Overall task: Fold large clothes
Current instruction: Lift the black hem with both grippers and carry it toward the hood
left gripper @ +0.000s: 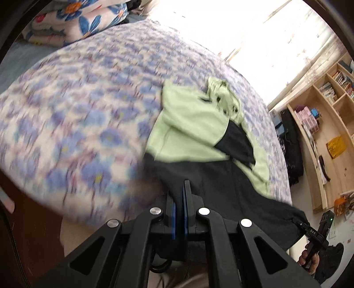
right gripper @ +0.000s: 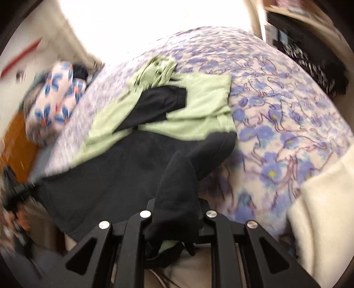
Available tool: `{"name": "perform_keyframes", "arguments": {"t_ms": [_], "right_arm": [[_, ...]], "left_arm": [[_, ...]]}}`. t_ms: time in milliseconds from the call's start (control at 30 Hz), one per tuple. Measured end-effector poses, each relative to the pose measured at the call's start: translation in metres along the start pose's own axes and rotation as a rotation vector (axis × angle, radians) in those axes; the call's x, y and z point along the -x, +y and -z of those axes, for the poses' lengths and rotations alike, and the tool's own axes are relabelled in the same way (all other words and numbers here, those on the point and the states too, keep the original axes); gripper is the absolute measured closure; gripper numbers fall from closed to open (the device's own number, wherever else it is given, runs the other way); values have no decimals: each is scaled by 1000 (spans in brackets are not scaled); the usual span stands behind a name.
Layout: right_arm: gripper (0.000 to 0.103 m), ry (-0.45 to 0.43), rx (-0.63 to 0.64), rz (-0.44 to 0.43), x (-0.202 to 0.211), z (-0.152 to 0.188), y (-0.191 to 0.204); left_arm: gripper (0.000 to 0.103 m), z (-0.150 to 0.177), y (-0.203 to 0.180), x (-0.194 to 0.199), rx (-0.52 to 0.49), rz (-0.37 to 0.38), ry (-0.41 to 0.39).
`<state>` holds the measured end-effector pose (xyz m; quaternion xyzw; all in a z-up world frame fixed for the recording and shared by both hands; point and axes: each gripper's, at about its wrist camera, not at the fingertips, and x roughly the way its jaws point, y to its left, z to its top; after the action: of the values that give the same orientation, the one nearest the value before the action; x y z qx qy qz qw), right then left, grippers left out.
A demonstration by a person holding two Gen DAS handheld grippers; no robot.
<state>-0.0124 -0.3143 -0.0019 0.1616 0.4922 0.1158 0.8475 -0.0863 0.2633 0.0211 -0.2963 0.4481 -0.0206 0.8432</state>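
A large green and black garment (left gripper: 190, 130) lies on the floral bed, green upper part away from me, black lower part near me; a black sleeve lies folded across the green. My left gripper (left gripper: 179, 195) is shut on the black hem at one near corner. In the right wrist view the garment (right gripper: 199, 104) shows too, and my right gripper (right gripper: 177, 195) is shut on the other black hem corner, the cloth draped over its fingers and hiding them. The right gripper also shows in the left wrist view (left gripper: 314, 234) at the lower right, holding the hem.
The bed (left gripper: 77, 110) has a blue-flowered cover and fills most of both views. Folded floral bedding (left gripper: 77, 20) lies at its far left. A wooden bookshelf (left gripper: 327, 124) stands to the right. A cream blanket (right gripper: 320, 199) lies at the near right.
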Motion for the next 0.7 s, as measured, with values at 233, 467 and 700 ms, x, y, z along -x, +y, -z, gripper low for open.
{"name": "perform_keyframes", "arguments": {"t_ms": [233, 467, 700], "right_arm": [[86, -27, -112, -43, -46, -103, -12], [71, -51, -173, -34, -110, -207, -20], [24, -10, -220, -97, -178, -254, -30]], "left_arm": [[100, -106, -36, -66, -41, 2, -44], [60, -208, -69, -144, -38, -34, -101], [16, -262, -56, -213, 41, -96, -132]]}}
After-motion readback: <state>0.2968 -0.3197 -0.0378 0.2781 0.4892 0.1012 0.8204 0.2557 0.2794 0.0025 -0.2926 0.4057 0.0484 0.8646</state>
